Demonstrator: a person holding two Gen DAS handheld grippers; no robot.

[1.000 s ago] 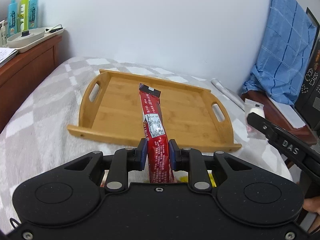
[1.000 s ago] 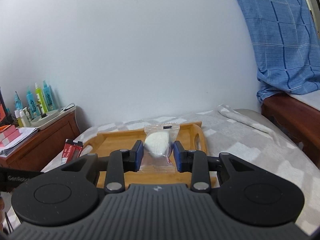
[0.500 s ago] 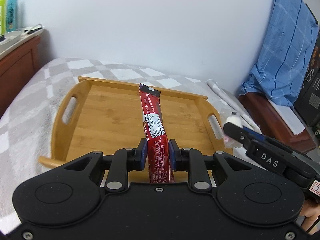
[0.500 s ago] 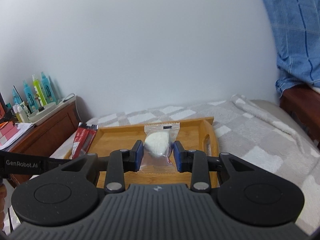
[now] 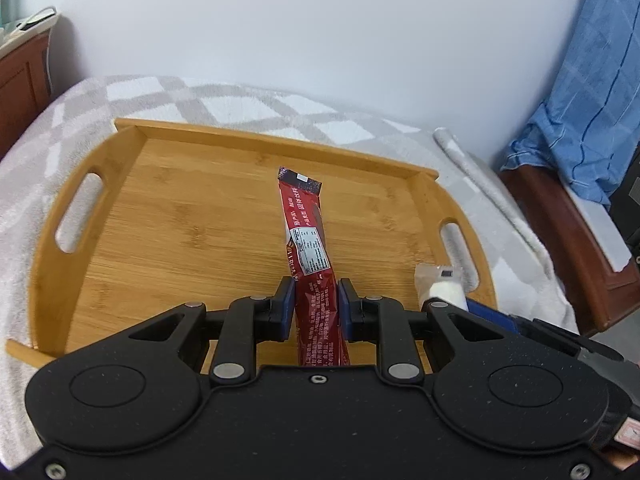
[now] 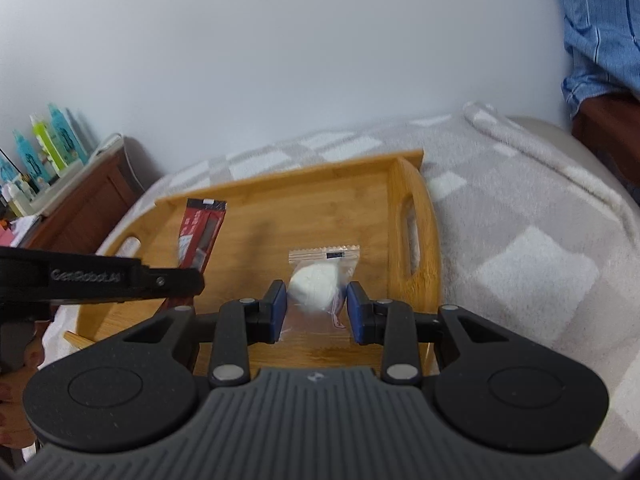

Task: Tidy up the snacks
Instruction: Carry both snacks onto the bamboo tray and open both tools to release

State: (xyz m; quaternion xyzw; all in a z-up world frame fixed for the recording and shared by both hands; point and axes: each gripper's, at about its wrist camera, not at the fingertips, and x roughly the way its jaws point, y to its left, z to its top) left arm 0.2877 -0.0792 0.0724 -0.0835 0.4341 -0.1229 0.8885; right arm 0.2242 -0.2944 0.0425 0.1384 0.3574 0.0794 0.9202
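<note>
Both snacks over the wooden tray (image 5: 168,216), which sits on the bed (image 6: 520,240). Left tongs (image 5: 313,306) clamped on red stick packet (image 5: 306,236); right tongs (image 6: 316,308) clamped on clear bag with white bun (image 6: 316,286). Step: set down. Lower each until its tip meets the tray floor, release flat, keep them apart. Bag's height above the tray is unclear, probably just above it.
</note>
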